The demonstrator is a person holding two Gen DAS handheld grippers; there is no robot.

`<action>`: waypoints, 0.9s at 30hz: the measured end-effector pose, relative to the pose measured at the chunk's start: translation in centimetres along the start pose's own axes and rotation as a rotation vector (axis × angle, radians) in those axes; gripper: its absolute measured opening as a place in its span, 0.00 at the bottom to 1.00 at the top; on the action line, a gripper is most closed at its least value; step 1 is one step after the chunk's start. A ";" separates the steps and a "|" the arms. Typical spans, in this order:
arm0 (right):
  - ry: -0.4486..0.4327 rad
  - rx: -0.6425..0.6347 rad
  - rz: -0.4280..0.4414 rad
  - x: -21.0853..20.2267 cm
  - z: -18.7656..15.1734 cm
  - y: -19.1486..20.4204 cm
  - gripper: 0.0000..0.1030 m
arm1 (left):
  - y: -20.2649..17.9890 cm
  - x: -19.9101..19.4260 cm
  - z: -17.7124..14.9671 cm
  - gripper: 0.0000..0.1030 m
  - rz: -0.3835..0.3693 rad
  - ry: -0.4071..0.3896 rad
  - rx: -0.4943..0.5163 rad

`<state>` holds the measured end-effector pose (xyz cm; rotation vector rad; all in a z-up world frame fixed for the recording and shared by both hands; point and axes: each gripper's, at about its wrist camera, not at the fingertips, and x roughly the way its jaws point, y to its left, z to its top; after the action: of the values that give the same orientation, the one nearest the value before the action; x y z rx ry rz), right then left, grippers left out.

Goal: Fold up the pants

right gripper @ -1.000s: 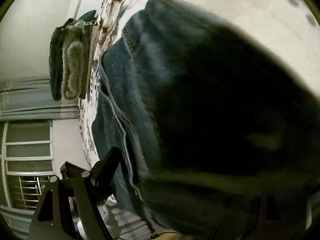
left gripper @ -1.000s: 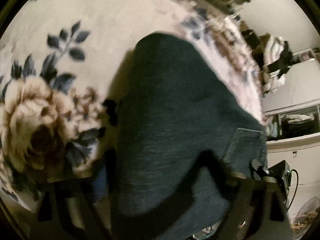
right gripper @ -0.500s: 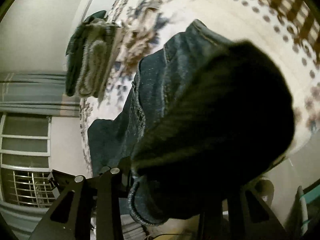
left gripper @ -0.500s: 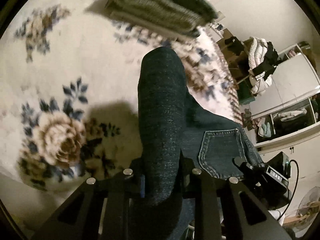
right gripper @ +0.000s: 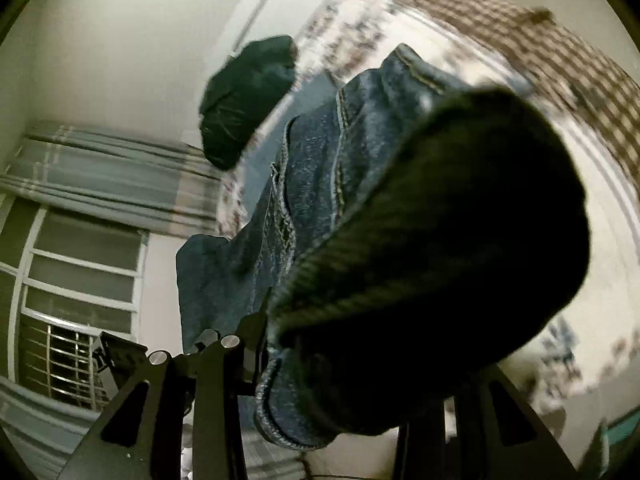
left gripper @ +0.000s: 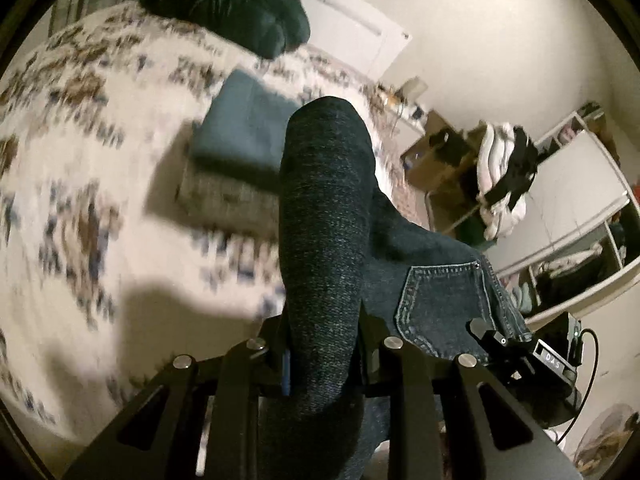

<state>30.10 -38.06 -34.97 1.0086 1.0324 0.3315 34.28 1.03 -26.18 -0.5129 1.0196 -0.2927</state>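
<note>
Dark blue denim pants (left gripper: 324, 220) hang between my two grippers, lifted above the floral bedspread (left gripper: 88, 184). My left gripper (left gripper: 322, 344) is shut on a bunched fold of the pants; a back pocket (left gripper: 440, 304) shows to its right. In the right wrist view my right gripper (right gripper: 320, 364) is shut on the pants (right gripper: 312, 184) near a hemmed edge, and a dark fold (right gripper: 460, 220) bulges close to the lens. The right fingertips are hidden by cloth.
A folded blue-grey blanket (left gripper: 240, 132) and a dark green bundle (left gripper: 236, 4) lie on the bed ahead. A clothes-draped rack (left gripper: 504, 176) and white shelving (left gripper: 580, 240) stand to the right. A barred window (right gripper: 76, 288) and curtains are at the left of the right wrist view.
Both grippers have risen and tilted up with the pants. The pants went from spread low over the bed to hanging bunched in the air, and more of the room shows.
</note>
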 end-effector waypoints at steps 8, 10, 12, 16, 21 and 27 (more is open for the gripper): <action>-0.029 -0.005 0.021 11.8 12.5 7.3 0.39 | 4.3 6.0 15.1 0.19 -0.017 -0.018 -0.033; -0.023 -0.009 0.016 15.3 15.1 7.7 0.39 | 5.6 7.9 17.2 0.19 -0.016 -0.009 -0.042; -0.014 -0.009 0.006 18.6 16.9 7.7 0.39 | 7.3 10.2 19.2 0.19 -0.005 0.006 -0.054; 0.019 0.011 -0.029 24.4 19.8 6.5 0.39 | 10.4 14.2 21.4 0.19 0.028 0.055 -0.081; 0.059 0.064 -0.038 27.7 20.0 3.4 0.40 | 12.5 16.6 21.2 0.22 0.045 0.102 -0.090; 0.094 0.079 -0.111 26.4 21.7 2.1 0.53 | 12.4 16.2 21.2 0.28 0.062 0.141 -0.102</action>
<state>62.17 -31.29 -44.93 1.0095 1.1899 0.2500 60.67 9.74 -35.78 -0.5573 1.1894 -0.2251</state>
